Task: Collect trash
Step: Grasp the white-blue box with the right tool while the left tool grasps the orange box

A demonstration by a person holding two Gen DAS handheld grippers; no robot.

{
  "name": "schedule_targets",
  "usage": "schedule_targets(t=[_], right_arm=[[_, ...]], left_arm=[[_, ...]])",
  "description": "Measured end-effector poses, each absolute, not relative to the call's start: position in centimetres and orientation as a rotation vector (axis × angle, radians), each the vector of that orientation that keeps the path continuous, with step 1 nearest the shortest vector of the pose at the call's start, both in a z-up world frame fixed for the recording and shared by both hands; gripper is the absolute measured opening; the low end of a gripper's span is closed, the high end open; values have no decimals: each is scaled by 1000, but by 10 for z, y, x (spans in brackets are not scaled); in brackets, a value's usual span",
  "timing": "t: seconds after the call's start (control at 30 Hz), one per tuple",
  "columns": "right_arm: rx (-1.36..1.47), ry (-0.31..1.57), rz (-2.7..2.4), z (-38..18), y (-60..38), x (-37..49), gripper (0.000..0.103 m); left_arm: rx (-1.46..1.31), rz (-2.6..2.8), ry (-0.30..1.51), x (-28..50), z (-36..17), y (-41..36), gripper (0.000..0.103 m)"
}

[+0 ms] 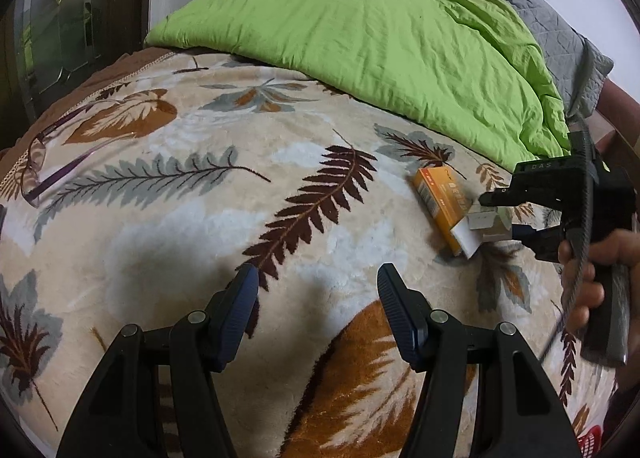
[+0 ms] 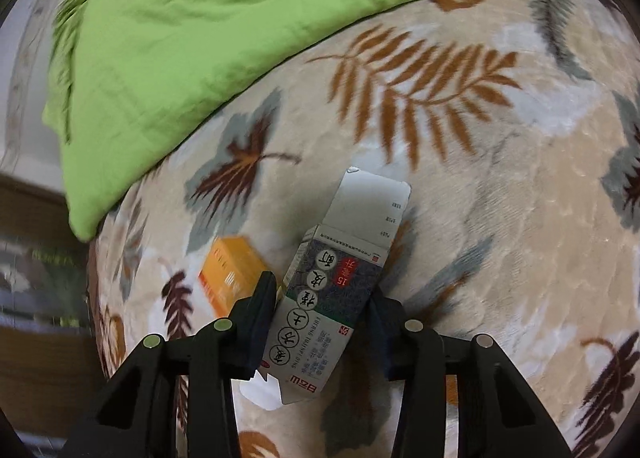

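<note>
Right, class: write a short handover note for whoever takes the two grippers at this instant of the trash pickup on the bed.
Left gripper: open, nothing between its fingers, above the blanket.
Right gripper: shut on the grey box, whose end flaps are open. In the left wrist view, the box is low over the blanket.
Orange box: lying on the blanket beside the grey box, near the green duvet.
Glasses: on the blanket at its far left edge; probably not trash.
Done: grey box gripped.
Left: carry it to a bin (none in view), then pick up the orange box.
</note>
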State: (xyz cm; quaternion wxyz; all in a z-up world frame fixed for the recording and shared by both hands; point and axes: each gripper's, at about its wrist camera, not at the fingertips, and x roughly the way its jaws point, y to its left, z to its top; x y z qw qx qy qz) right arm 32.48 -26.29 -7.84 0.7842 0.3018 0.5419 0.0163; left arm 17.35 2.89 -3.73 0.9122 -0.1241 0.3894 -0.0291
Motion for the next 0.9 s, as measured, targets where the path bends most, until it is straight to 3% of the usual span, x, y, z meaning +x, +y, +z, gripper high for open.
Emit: schedule_targets(t=[0.1, 0.2, 0.4, 0.63, 0.9], right_arm=[[667, 1185, 196, -79, -241, 312, 38], [711, 1200, 330, -80, -227, 294, 38], [668, 1043, 315, -44, -256, 239, 38], [526, 909, 184, -18, -283, 179, 38], [509, 877, 179, -21, -290, 168, 38]], left_arm=[[-266, -58, 802, 173, -36, 32, 61], [-285, -43, 798, 173, -36, 39, 61], [-307, -87, 818, 178, -32, 36, 62], [-231, -225, 861, 212, -10, -18, 87], [-132, -179, 1009, 291, -34, -64, 87]])
